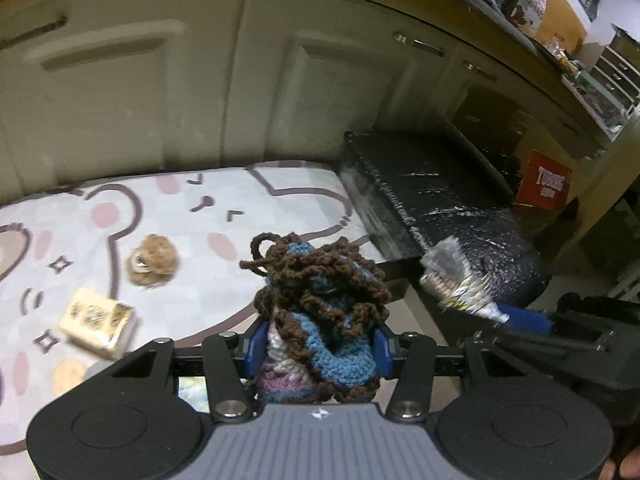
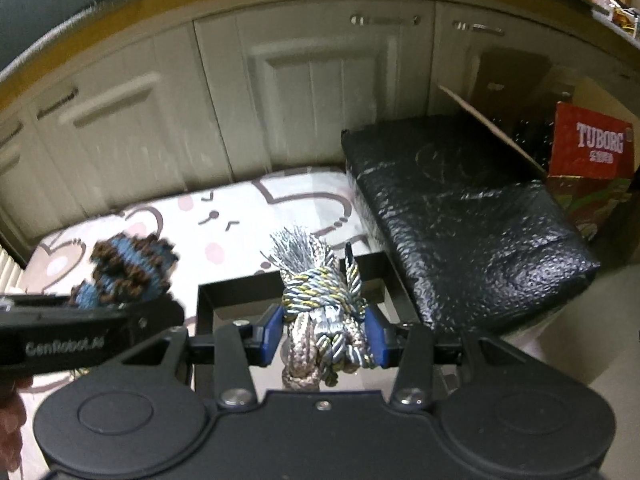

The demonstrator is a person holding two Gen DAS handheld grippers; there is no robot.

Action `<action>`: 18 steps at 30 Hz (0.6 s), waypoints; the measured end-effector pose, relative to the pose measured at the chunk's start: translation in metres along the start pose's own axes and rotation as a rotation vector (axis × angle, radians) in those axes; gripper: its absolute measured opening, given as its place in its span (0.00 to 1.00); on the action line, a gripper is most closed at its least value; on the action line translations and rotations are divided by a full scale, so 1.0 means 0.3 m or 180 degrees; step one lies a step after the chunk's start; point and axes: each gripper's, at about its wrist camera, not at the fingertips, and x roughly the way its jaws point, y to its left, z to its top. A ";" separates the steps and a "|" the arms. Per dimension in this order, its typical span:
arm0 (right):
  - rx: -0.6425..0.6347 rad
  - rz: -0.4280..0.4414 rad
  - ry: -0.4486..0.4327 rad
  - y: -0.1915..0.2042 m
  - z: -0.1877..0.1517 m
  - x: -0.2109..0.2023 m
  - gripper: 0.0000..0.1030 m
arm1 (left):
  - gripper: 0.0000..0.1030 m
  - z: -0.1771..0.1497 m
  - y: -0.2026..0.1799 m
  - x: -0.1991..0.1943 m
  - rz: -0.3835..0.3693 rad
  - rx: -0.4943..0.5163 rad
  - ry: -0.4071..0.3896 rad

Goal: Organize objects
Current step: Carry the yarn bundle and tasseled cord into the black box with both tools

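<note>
The crochet pouch (image 1: 320, 320), brown and blue with some pink and white, sits in the lower middle of the left wrist view. The left gripper (image 1: 318, 350) pinches it between its two blue pads, one on each side. Most of the pouch sticks up above the fingers.

The knotted rope toy (image 2: 320, 312), gray with yellow flecks and a frayed top, is in the lower middle of the right wrist view. The right gripper (image 2: 326, 338) squeezes it, with a blue pad pressed on each side.

To the left in the left wrist view, a fuzzy brown toy (image 1: 152, 260) and a yellow packet (image 1: 96, 322) lie near each other on a bear-print mat (image 1: 200, 216). A black box (image 2: 460, 220) stands just right of the mat. A red carton (image 2: 592, 148) is at the far right. Pale cabinet doors (image 2: 312, 92) fill the top.
</note>
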 end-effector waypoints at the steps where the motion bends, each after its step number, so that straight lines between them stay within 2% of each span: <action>1: -0.0007 -0.0006 0.0027 0.000 0.000 0.014 0.44 | 0.50 0.002 0.000 0.022 -0.0038 -0.0006 0.0014; 4: -0.0019 -0.0013 0.0100 0.002 -0.003 0.052 0.44 | 0.51 0.006 -0.003 0.080 -0.0093 -0.0032 0.0078; 11: -0.0001 -0.0047 0.0223 -0.016 -0.011 0.128 0.44 | 0.53 0.003 0.013 0.199 -0.0050 -0.0009 0.0224; 16: 0.0012 -0.0085 0.0259 -0.024 -0.008 0.167 0.44 | 0.73 -0.005 0.027 0.228 0.0033 0.0035 0.0260; 18: 0.0007 -0.0101 0.0267 -0.027 -0.007 0.179 0.44 | 0.76 -0.004 0.030 0.221 0.0045 0.0077 0.0270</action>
